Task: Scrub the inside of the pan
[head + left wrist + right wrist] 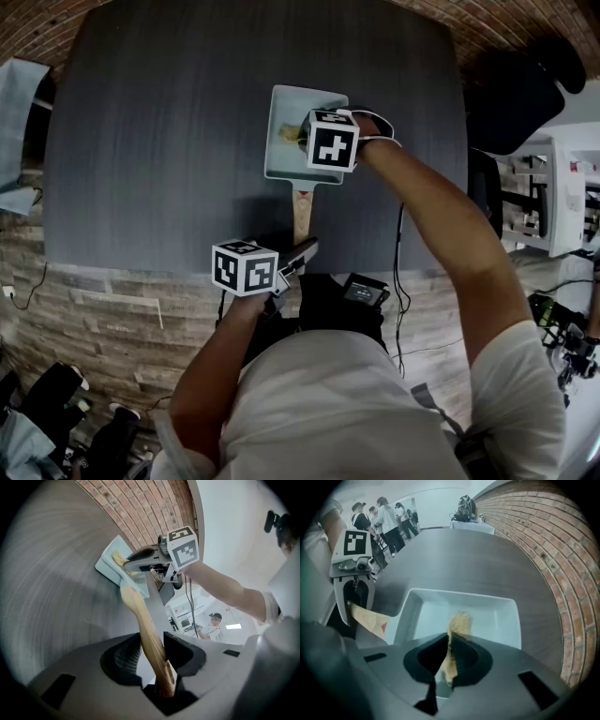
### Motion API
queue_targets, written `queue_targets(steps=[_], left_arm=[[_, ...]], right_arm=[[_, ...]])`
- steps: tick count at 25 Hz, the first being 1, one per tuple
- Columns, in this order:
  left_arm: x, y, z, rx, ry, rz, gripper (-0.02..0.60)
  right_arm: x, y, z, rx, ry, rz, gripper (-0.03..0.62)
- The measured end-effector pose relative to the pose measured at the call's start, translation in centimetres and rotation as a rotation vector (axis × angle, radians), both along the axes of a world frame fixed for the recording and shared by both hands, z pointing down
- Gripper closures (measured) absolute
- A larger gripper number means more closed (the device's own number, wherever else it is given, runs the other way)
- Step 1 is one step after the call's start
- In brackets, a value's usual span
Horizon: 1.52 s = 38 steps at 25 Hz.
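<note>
Scrubbing step in hand, probably. Clamping handle (pixel 144 620) in left gripper (pixel 151 652), with pan (pixel 493 620) straight ahead of jaws. Pinching pad (pixel 460 620) in right gripper (pixel 449 657), tip seemingly on pan floor just beyond jaws. Next: sweep pad across floor, press down, brace handle.

Smooth, pale, satin-finished pan (pixel 279 131) with a bare wood handle (pixel 301 212); coarse, fibrous scrub pad (pixel 460 620); matt, faintly grained dark counter (pixel 169 141); rough brick wall (pixel 543 550).
</note>
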<state>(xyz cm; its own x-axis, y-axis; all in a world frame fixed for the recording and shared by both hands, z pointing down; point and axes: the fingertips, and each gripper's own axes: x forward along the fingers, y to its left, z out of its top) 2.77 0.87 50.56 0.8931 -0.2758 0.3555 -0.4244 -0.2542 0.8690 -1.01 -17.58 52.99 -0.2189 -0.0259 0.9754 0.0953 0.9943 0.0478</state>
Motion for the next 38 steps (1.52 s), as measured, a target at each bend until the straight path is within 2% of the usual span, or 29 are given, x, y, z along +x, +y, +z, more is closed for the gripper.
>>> queue_targets(steps=[4,15,27,32,38], left_arm=[[0.0,-0.2,-0.1,0.002,0.002,-0.003,0.428],[0.0,-0.2,-0.1,0.002,-0.001,-0.011,0.428],[-0.1,0.2,-0.2,-0.001,0.007,0.001,0.430],[-0.1,0.5,-0.2,-0.004,0.005,0.005,0.430],[-0.1,0.6,-0.1,-0.006,0.001,0.014,0.430]], right_arm=[[-0.2,1.1,-0.2,-0.059,-0.014,0.004,0.562],[0.3,3.8,0.0,-0.253,-0.035,0.090,0.562],[0.4,6.5,-0.4,-0.553,-0.066,0.208,0.562],[0.4,6.9,-0.6,-0.613,-0.057,0.222,0.562],[0.2,7.1,-1.3,-0.668,-0.092,0.257,0.562]])
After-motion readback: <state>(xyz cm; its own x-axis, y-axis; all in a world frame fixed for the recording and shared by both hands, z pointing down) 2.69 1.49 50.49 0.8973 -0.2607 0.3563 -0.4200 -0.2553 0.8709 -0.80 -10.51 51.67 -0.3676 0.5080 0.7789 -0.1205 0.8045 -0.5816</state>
